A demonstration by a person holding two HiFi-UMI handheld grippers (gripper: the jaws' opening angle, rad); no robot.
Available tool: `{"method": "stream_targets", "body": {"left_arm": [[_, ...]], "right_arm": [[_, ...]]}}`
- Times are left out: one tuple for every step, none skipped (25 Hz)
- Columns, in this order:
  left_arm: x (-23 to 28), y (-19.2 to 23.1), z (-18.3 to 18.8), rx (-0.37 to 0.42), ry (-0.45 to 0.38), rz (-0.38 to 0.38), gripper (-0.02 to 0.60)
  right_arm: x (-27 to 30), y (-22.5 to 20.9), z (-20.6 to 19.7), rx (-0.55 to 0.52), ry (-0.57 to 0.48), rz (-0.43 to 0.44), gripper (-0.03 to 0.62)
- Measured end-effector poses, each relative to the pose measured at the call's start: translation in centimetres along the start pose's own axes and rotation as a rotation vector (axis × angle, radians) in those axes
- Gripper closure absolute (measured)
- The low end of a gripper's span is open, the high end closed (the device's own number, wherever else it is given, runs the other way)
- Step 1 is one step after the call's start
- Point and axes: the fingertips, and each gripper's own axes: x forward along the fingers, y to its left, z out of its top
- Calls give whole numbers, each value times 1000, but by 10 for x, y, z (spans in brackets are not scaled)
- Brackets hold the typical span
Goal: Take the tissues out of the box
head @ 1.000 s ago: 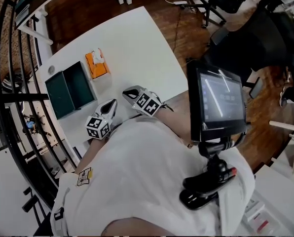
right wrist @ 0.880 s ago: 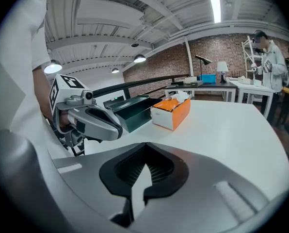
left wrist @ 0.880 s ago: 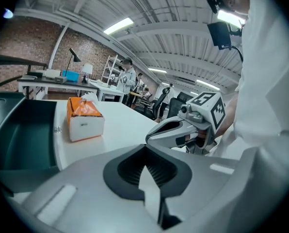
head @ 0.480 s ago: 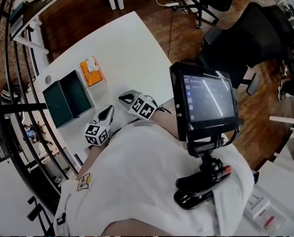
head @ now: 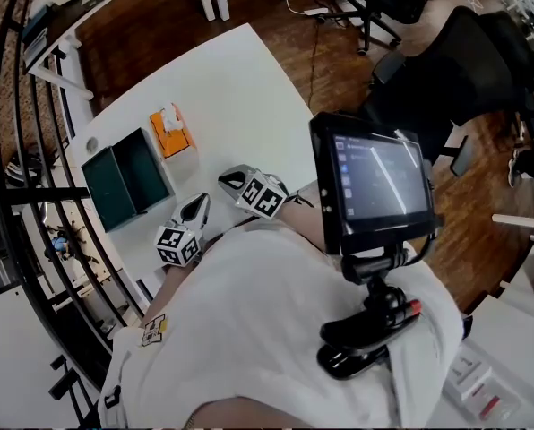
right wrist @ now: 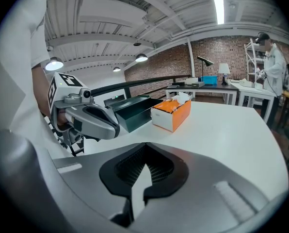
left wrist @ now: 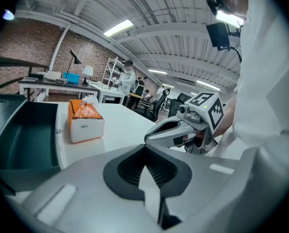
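- The orange box (head: pixel 171 131) stands upright on the white table (head: pixel 249 79), with a tissue (head: pixel 170 115) poking from its top slot.
- In the head view the box is at about 11 o'clock from both grippers and well apart from them.
- No loose tissue shows on the table.
- A green bin (head: pixel 128 179) sits just beside the box, at about 7 o'clock from it. What shows of its inside looks bare.
- The left gripper (head: pixel 200 202) is held low near the table's near edge. Its own view shows the jaws pressed together with nothing between them.
- The right gripper (head: pixel 228 179) sits at its 2 o'clock, also closed and empty, and points toward the box.
- The scene would fit a pause ahead of a pull or a lull between pulls; the pictures do not settle which.
- Any pull from here likely calls for one gripper to spread its jaws and pinch the tissue low, near the slot.
- The pull is best made straight up, toward 12 o'clock, because a slanted tug could tear the sheet.
- The box looks light, so it may lift with the tissue unless the other gripper presses down on an end of it.
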Motion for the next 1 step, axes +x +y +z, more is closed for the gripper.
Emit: {"method": "stream_targets", "body": {"left_arm": [[-2,0,1,-1,0,-1,581]], "right_arm": [[0,1,2,0,1,0,594]]}}
